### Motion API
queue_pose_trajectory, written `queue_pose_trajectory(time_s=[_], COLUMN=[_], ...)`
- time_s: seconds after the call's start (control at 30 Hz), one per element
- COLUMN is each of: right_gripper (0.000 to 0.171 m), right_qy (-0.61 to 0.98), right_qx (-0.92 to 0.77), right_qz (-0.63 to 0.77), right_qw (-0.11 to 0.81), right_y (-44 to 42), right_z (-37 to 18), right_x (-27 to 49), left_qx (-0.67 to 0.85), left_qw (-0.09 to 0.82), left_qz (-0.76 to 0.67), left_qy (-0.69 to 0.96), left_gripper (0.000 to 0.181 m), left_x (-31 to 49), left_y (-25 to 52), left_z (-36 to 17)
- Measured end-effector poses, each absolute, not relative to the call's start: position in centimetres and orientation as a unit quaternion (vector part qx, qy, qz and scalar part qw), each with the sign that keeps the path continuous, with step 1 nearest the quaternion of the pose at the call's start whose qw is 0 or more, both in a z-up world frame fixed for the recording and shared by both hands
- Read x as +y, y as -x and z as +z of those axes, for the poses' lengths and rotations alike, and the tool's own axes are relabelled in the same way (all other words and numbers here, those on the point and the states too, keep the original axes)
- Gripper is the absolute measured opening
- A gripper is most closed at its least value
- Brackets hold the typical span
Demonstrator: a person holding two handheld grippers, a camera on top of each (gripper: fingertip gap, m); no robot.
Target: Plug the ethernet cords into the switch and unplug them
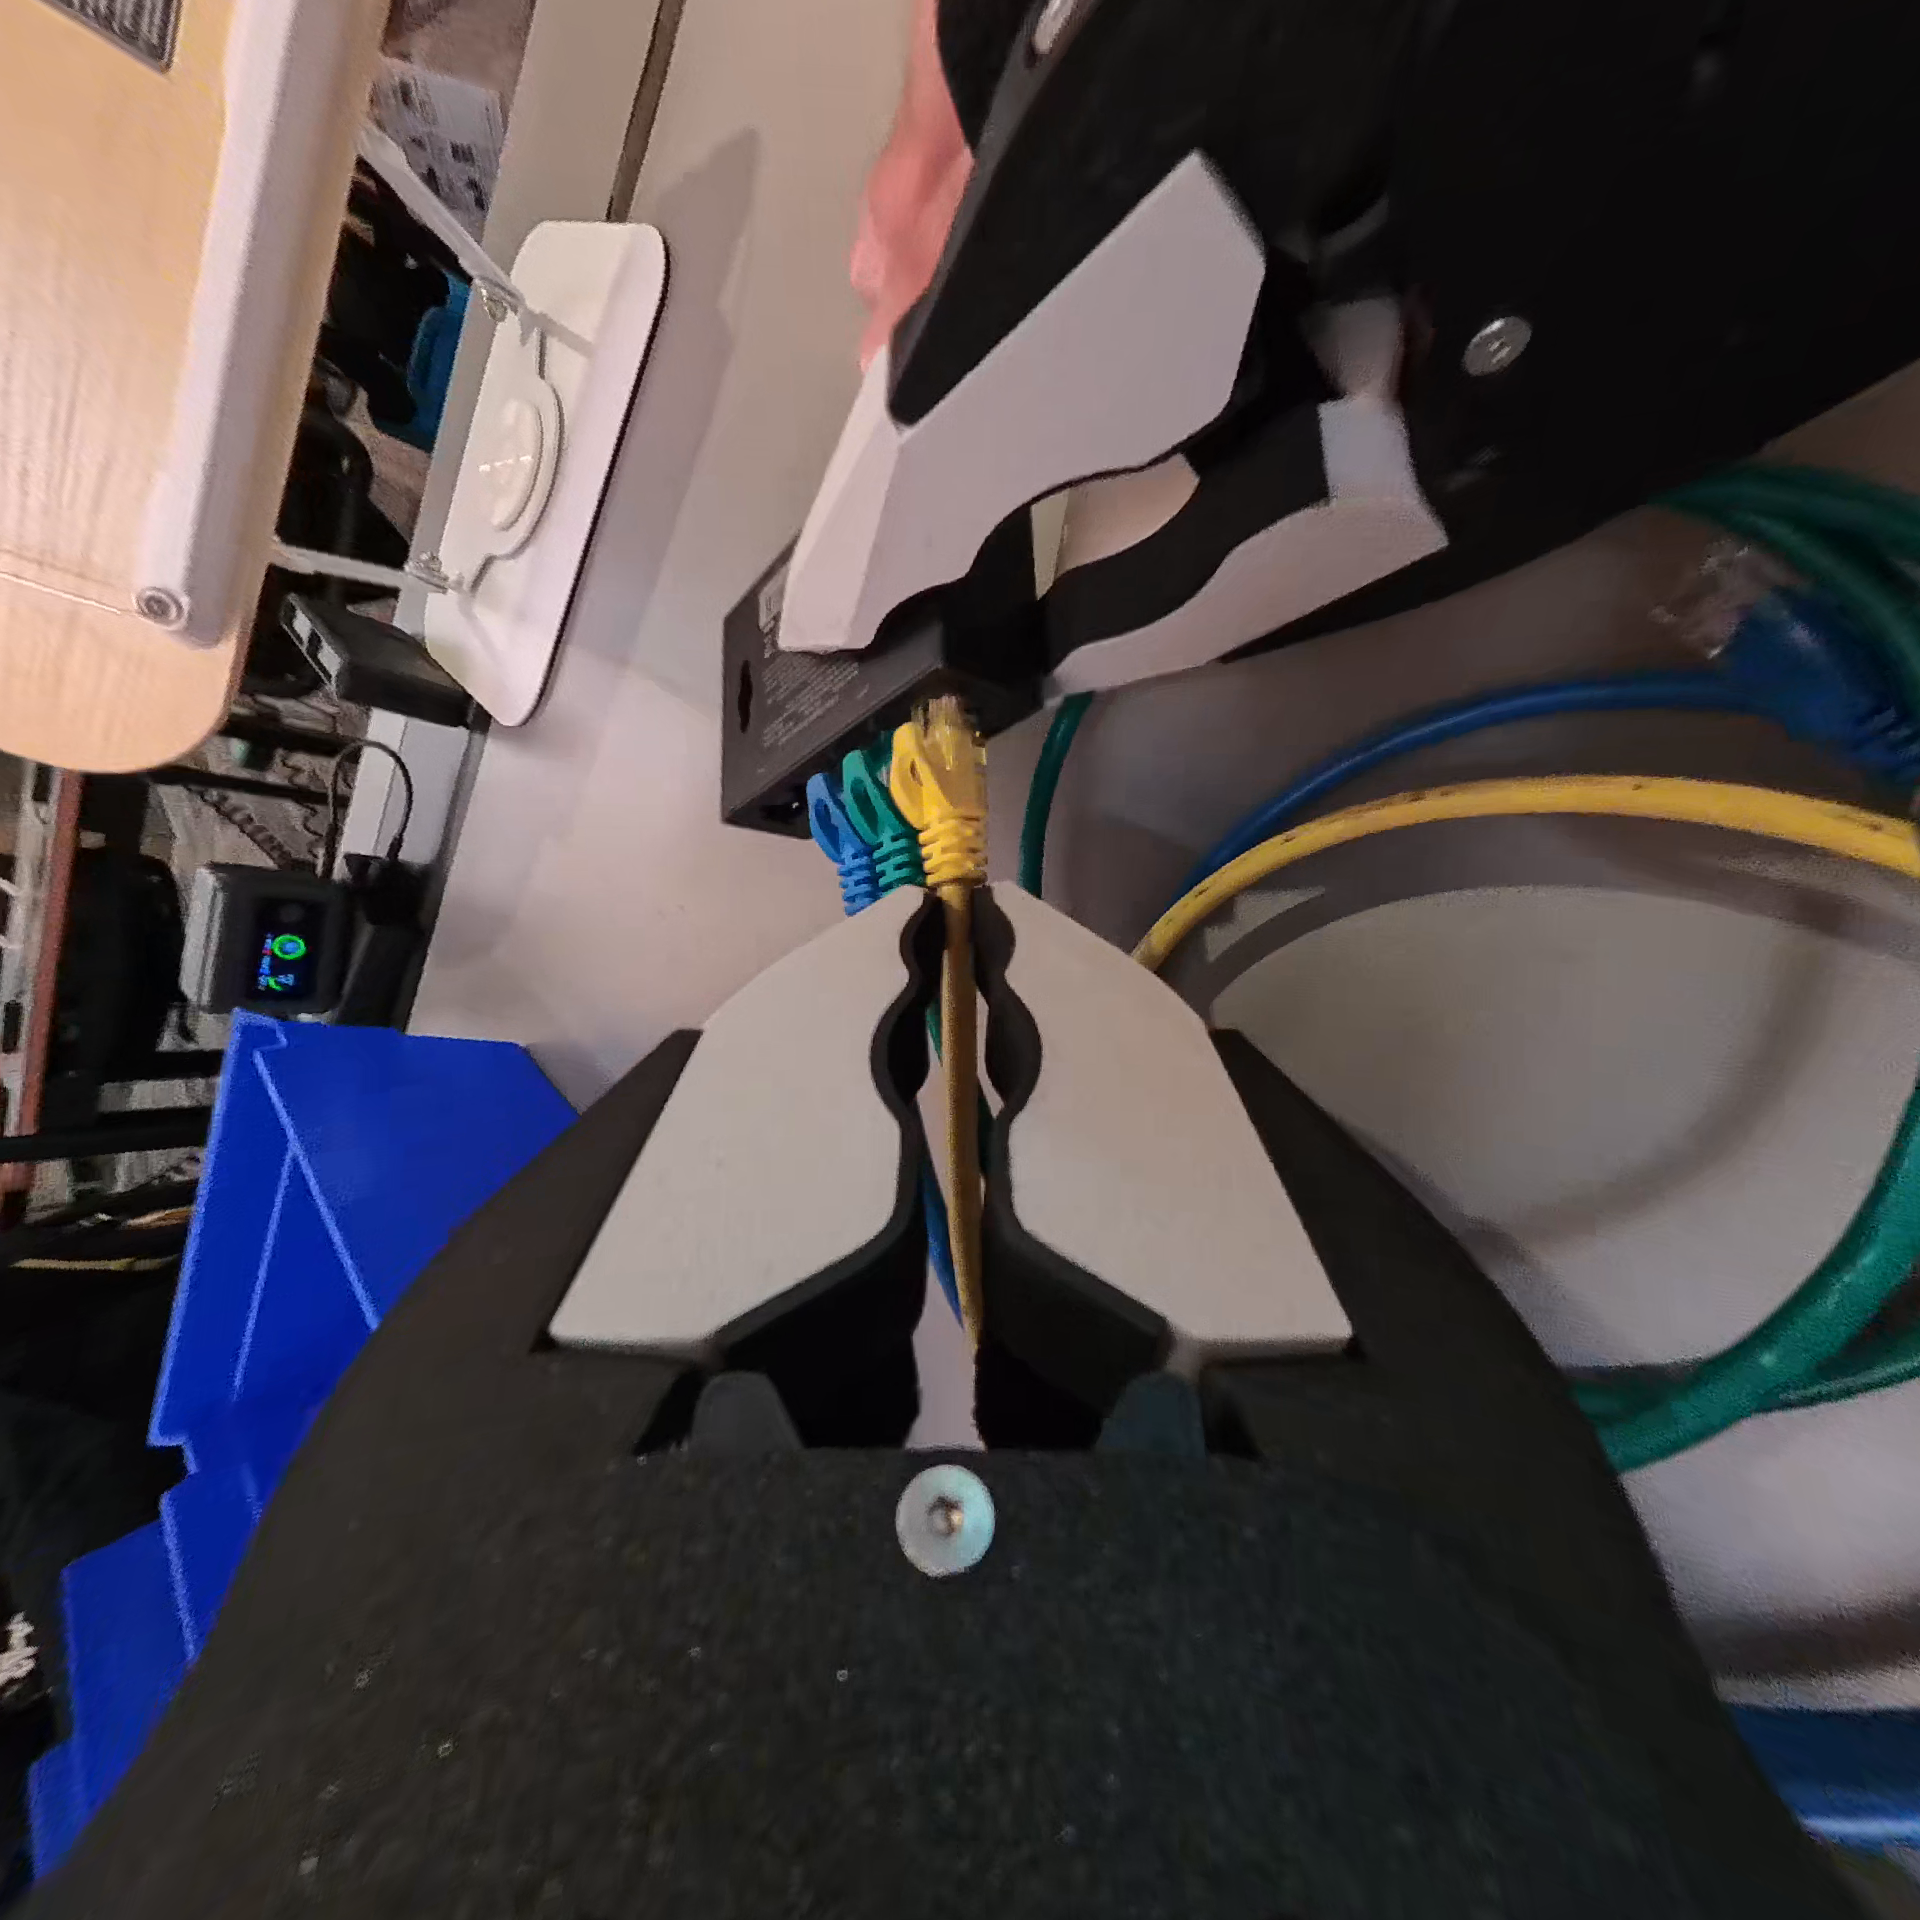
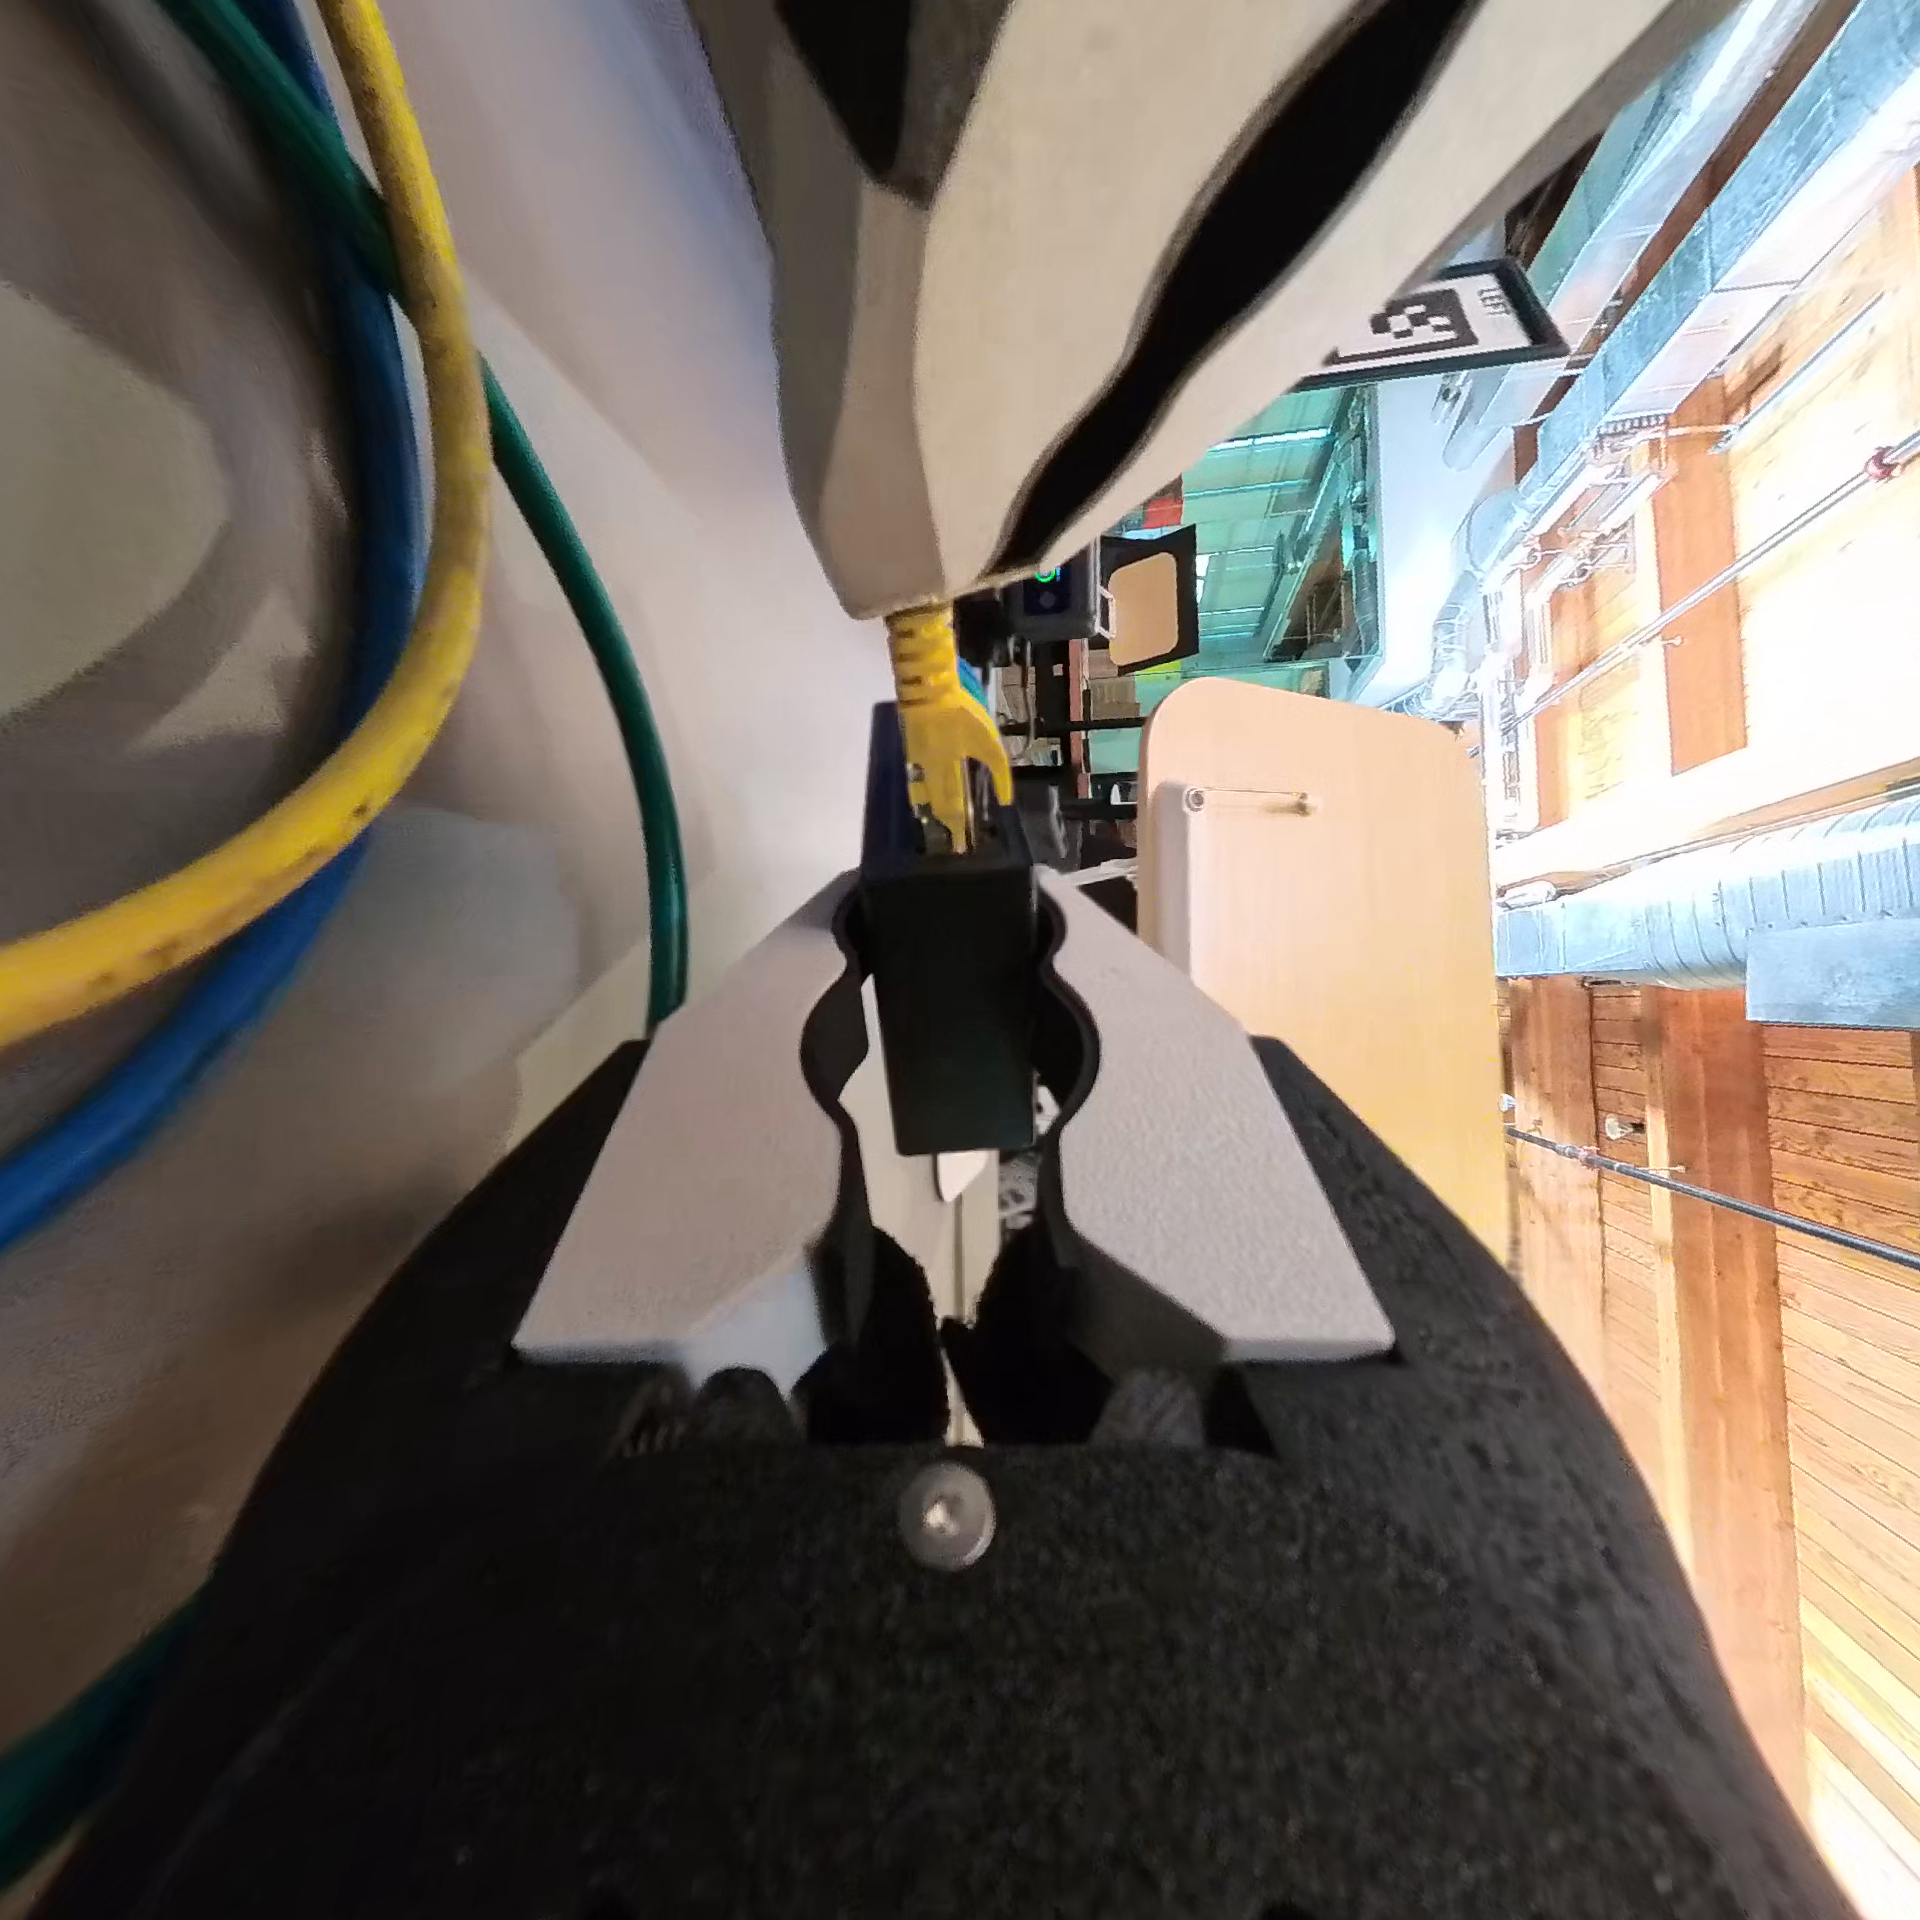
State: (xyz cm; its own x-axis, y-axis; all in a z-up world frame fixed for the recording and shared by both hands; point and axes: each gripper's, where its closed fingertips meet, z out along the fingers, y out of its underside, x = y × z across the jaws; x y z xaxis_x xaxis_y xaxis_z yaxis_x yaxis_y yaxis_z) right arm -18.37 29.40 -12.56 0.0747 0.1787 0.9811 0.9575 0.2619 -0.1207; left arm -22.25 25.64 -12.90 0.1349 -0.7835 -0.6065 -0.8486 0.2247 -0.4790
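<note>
The black switch (image 1: 810, 707) sits on the white table. Blue (image 1: 836, 842), green (image 1: 873, 821) and yellow (image 1: 945, 790) plugs stand side by side at its ports. My left gripper (image 1: 958, 904) is shut on the yellow cord (image 1: 961, 1091) just behind its plug. My right gripper (image 2: 951, 914) is shut on the end of the switch (image 2: 956, 1018); it also shows in the left wrist view (image 1: 997, 623), clamped over the switch from above. In the right wrist view the yellow plug (image 2: 940, 748) sits at the switch, under the left gripper's fingers (image 2: 1039, 312).
Loose loops of yellow (image 1: 1558, 805), blue (image 1: 1455, 717) and green (image 1: 1818, 1299) cord lie on the table to the right. A blue bin (image 1: 312, 1247) stands at the left. A white pad (image 1: 540, 468) and a wooden board (image 1: 94, 364) lie beyond the switch. Across from one pair of fingers to the other is roughly 6 cm.
</note>
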Motion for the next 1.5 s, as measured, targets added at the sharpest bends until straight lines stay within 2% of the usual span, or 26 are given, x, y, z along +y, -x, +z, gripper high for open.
queue_pose_trajectory(time_s=[0.17, 0.2, 0.27, 0.37, 0.5, 0.57, 0.63, 0.67, 0.73, 0.83, 0.97, 1.2, 1.4, 1.5], right_gripper=[0.027, 0.026, 0.027, 0.027, 0.027, 0.026, 0.027, 0.026, 0.027, 0.027, 0.027, 0.027, 0.027, 0.027], right_qy=[0.498, 0.504, 0.577, 0.569, 0.536, 0.525, 0.505, 0.507, 0.508, 0.513, 0.514, 0.506, 0.503, 0.505], right_qx=[-0.579, -0.577, -0.554, -0.534, -0.549, -0.550, -0.553, -0.559, -0.565, -0.571, -0.573, -0.567, -0.568, -0.570], right_qz=[-0.317, -0.327, -0.379, -0.328, -0.355, -0.363, -0.377, -0.374, -0.365, -0.364, -0.369, -0.393, -0.391, -0.389], right_qw=[0.563, 0.553, 0.466, 0.533, 0.534, 0.539, 0.546, 0.538, 0.538, 0.528, 0.521, 0.518, 0.521, 0.518], right_y=[18.6, 18.4, 14.3, 15.3, 16.8, 16.0, 15.4, 15.3, 15.5, 16.1, 16.8, 16.9, 16.9, 17.0], right_z=[-12.6, -13.0, -15.4, -13.3, -13.1, -13.0, -12.7, -13.1, -13.3, -13.5, -12.8, -11.5, -11.4, -11.6], right_x=[29.5, 29.7, 32.4, 31.9, 31.9, 32.3, 32.4, 32.4, 32.2, 31.9, 31.0, 30.1, 29.9, 29.9], left_qx=[0.630, 0.629, 0.627, 0.598, 0.574, 0.603, 0.603, 0.603, 0.608, 0.615, 0.643, 0.673, 0.674, 0.674], left_qw=[0.420, 0.414, 0.406, 0.429, 0.414, 0.342, 0.346, 0.363, 0.389, 0.420, 0.469, 0.507, 0.511, 0.520], left_qz=[-0.028, -0.035, -0.086, -0.030, -0.115, -0.111, -0.087, -0.091, -0.102, -0.118, -0.033, 0.142, 0.148, 0.158], left_qy=[0.653, 0.657, 0.659, 0.677, 0.697, 0.712, 0.714, 0.705, 0.685, 0.657, 0.605, 0.519, 0.512, 0.500], left_gripper=[0.005, 0.005, 0.005, 0.005, 0.005, 0.005, 0.005, 0.007, 0.025, 0.032, 0.036, 0.028, 0.025, 0.017], left_x=[24.7, 24.6, 23.1, 24.7, 24.4, 23.3, 23.5, 23.2, 22.5, 22.1, 23.6, 26.5, 27.4, 27.7], left_y=[21.9, 22.2, 22.3, 25.0, 26.0, 27.0, 27.6, 27.2, 25.9, 23.8, 22.1, 19.6, 18.9, 18.7], left_z=[-12.1, -12.3, -11.6, -10.4, -9.7, -11.8, -13.1, -13.1, -12.5, -10.5, -9.5, -10.9, -11.8, -11.7])
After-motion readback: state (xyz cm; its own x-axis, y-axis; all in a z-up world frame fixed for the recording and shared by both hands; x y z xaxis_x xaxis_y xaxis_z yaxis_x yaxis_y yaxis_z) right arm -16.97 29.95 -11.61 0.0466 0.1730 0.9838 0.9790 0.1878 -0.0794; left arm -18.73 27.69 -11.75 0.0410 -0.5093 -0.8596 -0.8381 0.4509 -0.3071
